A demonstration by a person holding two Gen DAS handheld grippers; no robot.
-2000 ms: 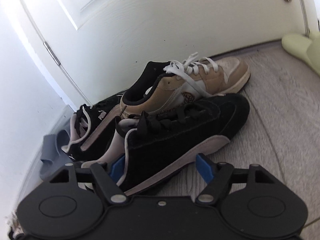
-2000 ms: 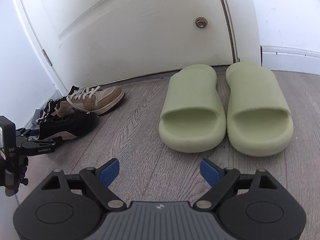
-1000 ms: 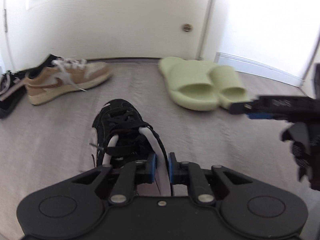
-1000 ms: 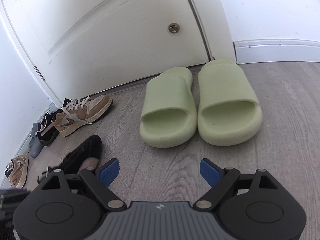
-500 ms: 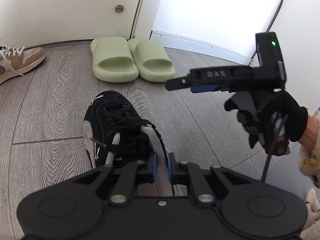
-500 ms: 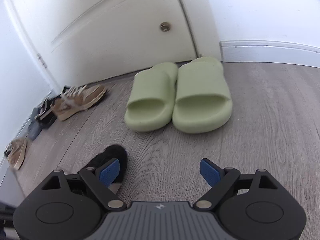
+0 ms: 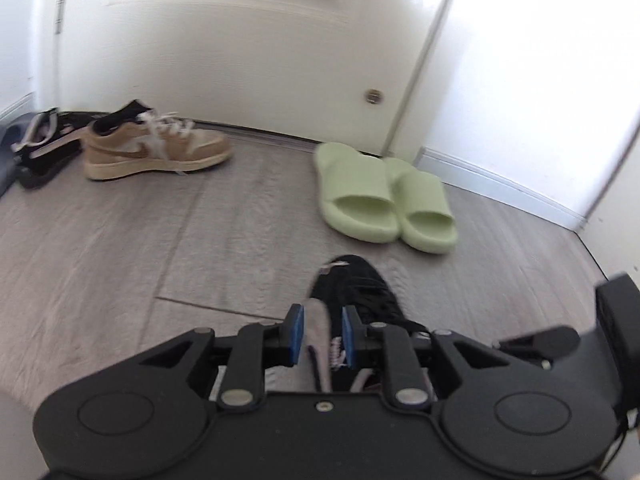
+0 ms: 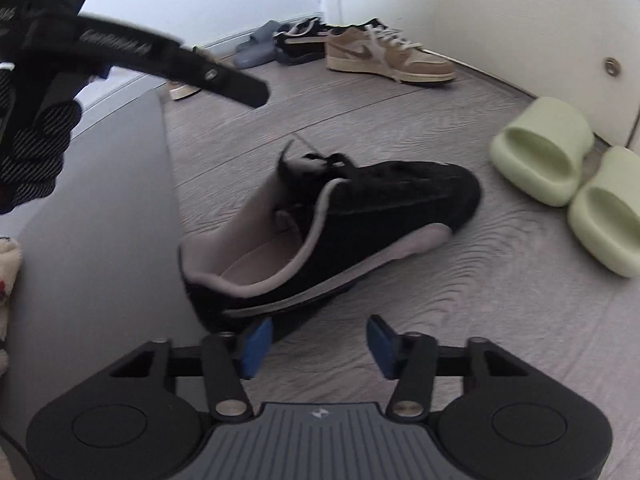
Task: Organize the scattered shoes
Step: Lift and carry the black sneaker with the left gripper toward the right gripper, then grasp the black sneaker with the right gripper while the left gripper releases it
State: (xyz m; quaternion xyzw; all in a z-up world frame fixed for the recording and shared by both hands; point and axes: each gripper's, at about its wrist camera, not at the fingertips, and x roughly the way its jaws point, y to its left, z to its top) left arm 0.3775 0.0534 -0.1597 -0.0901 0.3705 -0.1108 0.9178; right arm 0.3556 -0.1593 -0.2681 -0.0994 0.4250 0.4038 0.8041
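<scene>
**A:** Where is the black shoe (image 8: 380, 208), and is either tool holding it?

**B:** It rests on the wood floor (image 7: 100, 248) in the open middle of the entry. Its toe points toward the white door (image 7: 240, 60), and it lies near the pair of pale green slides (image 7: 384, 204). The left gripper (image 7: 320, 332) has its blue pads only narrowly parted. From its own camera, the shoe's grey heel lining shows in the gap. The right camera shows that tool's finger above the shoe with bare floor between them, so I judge it has hold of nothing.

**A:** And the right one?

**B:** The right gripper (image 8: 320, 344) is spread wide and empty, low to the floor just behind the shoe's heel. That placement suggests it is ready to nudge or steady the shoe, though nothing settles that.

**A:** Why would the shoe sit there?

**B:** Its heading roughly matches the slides, which lie side by side with toes to the door, so it looks meant for the same row. Its likely mate, another black shoe (image 7: 44, 148), lies well apart by the wall. That one sits behind a tan sneaker (image 7: 156, 152) and near a grey slide (image 8: 256, 46). So the black pair is split for now.
</scene>
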